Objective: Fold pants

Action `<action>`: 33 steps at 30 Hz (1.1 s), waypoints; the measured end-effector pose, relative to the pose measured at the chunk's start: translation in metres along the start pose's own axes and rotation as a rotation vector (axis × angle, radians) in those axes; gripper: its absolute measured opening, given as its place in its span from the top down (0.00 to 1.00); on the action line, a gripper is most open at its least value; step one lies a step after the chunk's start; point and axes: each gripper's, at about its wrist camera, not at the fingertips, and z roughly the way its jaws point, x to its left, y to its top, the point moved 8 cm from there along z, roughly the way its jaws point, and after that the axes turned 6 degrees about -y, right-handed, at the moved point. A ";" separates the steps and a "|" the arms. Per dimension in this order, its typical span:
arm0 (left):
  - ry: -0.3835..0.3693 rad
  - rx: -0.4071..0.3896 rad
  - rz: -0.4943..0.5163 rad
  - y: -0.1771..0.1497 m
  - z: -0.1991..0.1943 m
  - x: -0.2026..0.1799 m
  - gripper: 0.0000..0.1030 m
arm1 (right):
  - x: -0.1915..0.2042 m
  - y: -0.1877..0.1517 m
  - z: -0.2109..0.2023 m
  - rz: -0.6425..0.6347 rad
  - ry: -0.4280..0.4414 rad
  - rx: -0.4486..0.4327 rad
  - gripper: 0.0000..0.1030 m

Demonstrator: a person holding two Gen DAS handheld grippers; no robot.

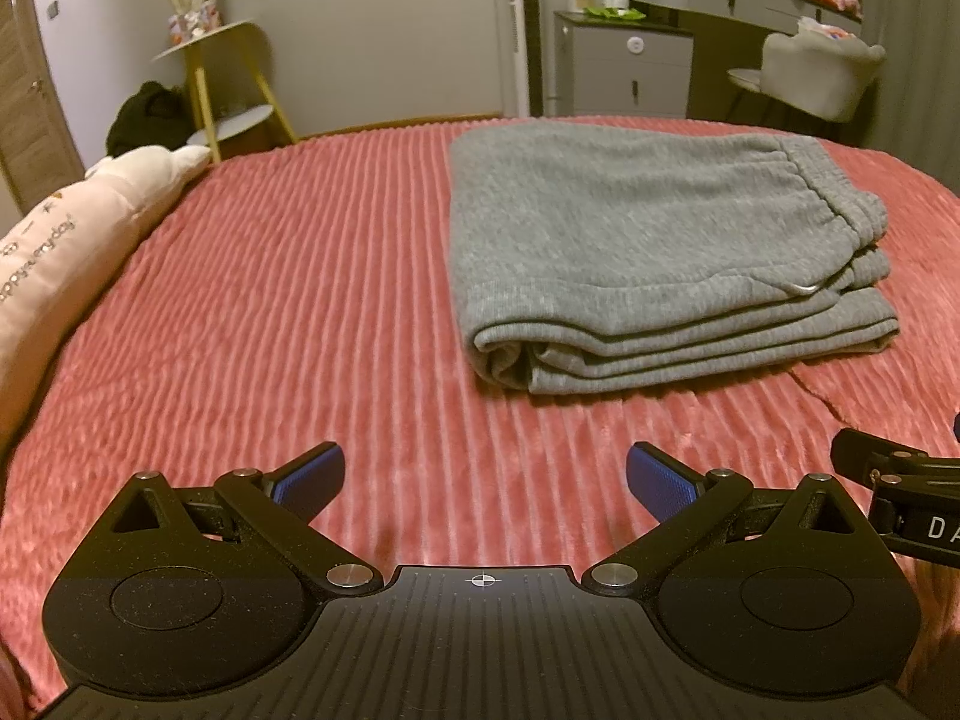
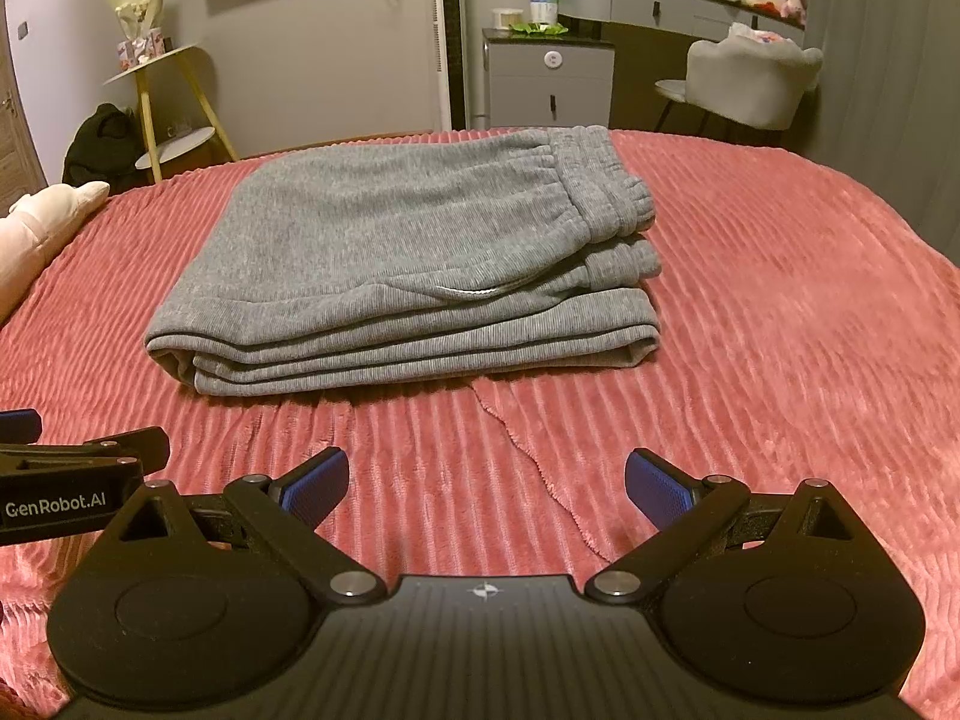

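Grey sweatpants lie folded into a thick flat stack on the pink ribbed bedspread, elastic waistband on top at the right. In the right wrist view the pants sit straight ahead in the middle of the bed. My left gripper is open, held above the bedspread well short of the stack and to its left, with nothing between its blue pads. My right gripper is open too, empty, in front of the stack's near edge. Each gripper's body shows at the edge of the other's view.
A cream pillow lies along the bed's left edge. Beyond the bed stand a yellow-legged side table, a grey cabinet, a dressing table and a pale chair. A crease runs through the bedspread near the right gripper.
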 end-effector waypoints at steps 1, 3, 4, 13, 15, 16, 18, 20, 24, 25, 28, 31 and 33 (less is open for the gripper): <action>-0.001 -0.001 0.001 0.000 0.000 0.000 0.00 | 0.000 0.000 0.000 0.001 0.000 0.000 0.04; -0.001 -0.002 0.000 0.000 0.000 0.000 0.00 | 0.000 0.000 0.000 0.003 0.003 0.000 0.04; -0.002 -0.002 0.000 0.000 0.000 0.000 0.00 | 0.000 0.000 0.000 0.003 0.002 -0.001 0.04; -0.004 0.000 -0.001 0.000 0.000 0.000 0.00 | -0.001 0.000 0.000 0.010 0.003 0.000 0.04; -0.003 0.000 0.000 0.000 0.000 0.000 0.00 | -0.001 0.000 0.000 0.012 0.003 0.000 0.04; -0.004 0.000 0.000 0.000 0.000 0.000 0.00 | -0.001 0.000 0.000 0.013 0.004 0.000 0.04; -0.004 0.000 0.000 0.000 0.000 0.000 0.00 | -0.001 0.000 0.000 0.014 0.004 0.001 0.04; -0.005 0.000 0.000 0.001 0.000 0.000 0.00 | -0.001 0.000 0.000 0.013 0.005 0.001 0.04; -0.006 0.000 0.000 0.000 0.000 0.000 0.00 | -0.001 0.000 0.000 0.015 0.005 0.001 0.04; -0.007 -0.001 0.000 0.000 0.000 0.000 0.00 | -0.001 0.000 0.000 0.015 0.004 0.001 0.04; -0.007 -0.001 0.000 0.001 0.000 0.000 0.00 | -0.001 0.000 -0.001 0.017 0.006 0.000 0.04; -0.009 -0.003 0.003 0.001 0.000 -0.001 0.00 | -0.001 0.000 -0.001 0.018 0.006 -0.001 0.04; -0.010 -0.003 0.004 0.001 0.000 0.000 0.00 | -0.001 0.000 0.000 0.017 0.005 0.000 0.04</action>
